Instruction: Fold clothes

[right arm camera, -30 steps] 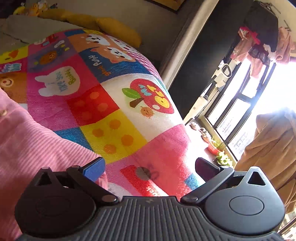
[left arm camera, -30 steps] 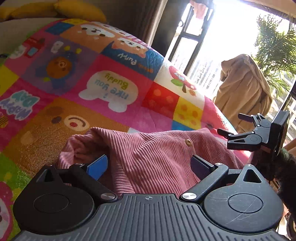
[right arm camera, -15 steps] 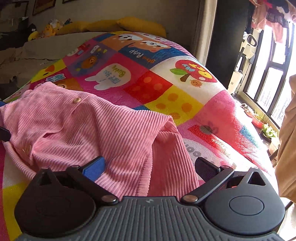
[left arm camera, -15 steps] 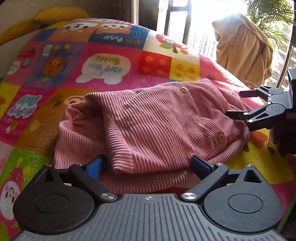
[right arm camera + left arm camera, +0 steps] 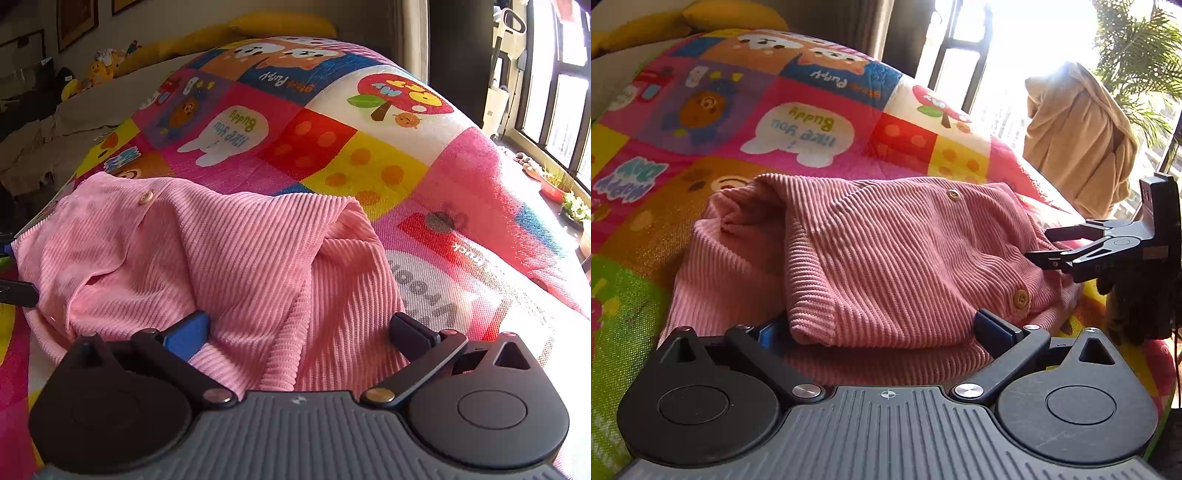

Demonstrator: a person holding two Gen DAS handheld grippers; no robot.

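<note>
Lying in a loose heap on the quilt, the pink cardigan sits straight ahead of both grippers, with a sleeve or flap doubled over its body and two buttons showing. Its long axis runs roughly across the left wrist view, from the bunched end at the left to the buttoned edge at the right. The left gripper is spread wide, its jaws straddling the near hem without pinching it. The right gripper is likewise wide apart, bracketing the near fold at the cardigan's other end; in the left view it reaches in from the right by the lower button. Each tool is therefore nearest its own end of the garment. Whether this heap is midway through folding or about to be spread flat cannot be settled here.
</note>
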